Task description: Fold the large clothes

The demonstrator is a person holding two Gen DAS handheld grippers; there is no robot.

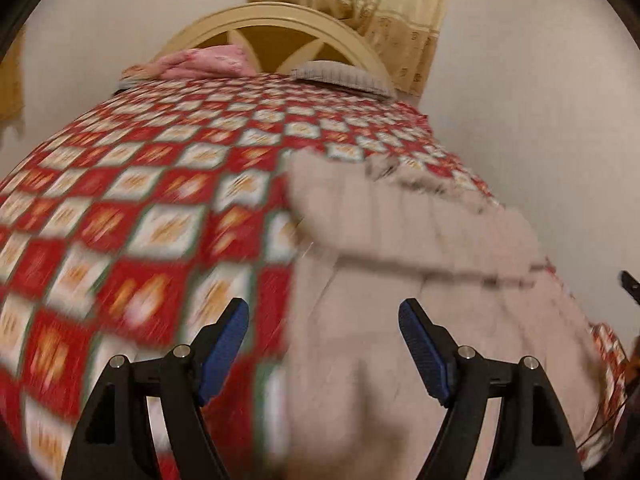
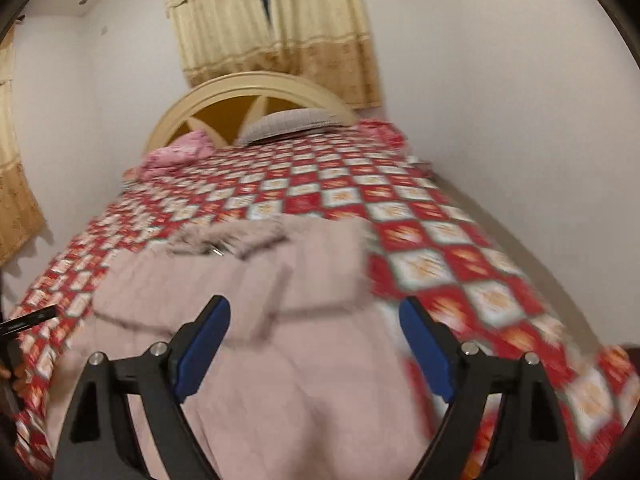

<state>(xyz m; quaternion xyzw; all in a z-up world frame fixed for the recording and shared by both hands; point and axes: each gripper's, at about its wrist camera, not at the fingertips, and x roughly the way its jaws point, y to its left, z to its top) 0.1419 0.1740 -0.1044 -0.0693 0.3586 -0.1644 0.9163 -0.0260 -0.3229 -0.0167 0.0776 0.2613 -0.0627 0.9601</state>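
**Both tools open over the coat on the bed**

Left tool (image 1: 323, 344): jaws spread wide, nothing between the blue pads, poised above the near edge of the pale pink coat (image 1: 400, 280), right where cloth met bedspread. Right tool (image 2: 314, 344): likewise spread wide and empty, above the coat's (image 2: 248, 320) near half, toward its right-hand border. Probably placed so, one at each side of the garment, to take hold of opposite edges and carry them over together.

Coat itself: spread flat on the bed, toward the foot end, one sleeve seemingly laid across the body, the fur-trimmed collar or hood pointing to the headboard (image 2: 256, 88). Much motion blur in both views, so seams and zip hard to make out. Folding judged barely begun.

Beneath: a red and white checked bedspread (image 1: 140, 200) covering the whole mattress. At the head end, a grey pillow (image 2: 288, 124) and a crumpled pink cloth (image 2: 176, 154), well apart from the coat. Beige curtains (image 2: 272, 32) behind. No boxes, baskets or other containers in view.
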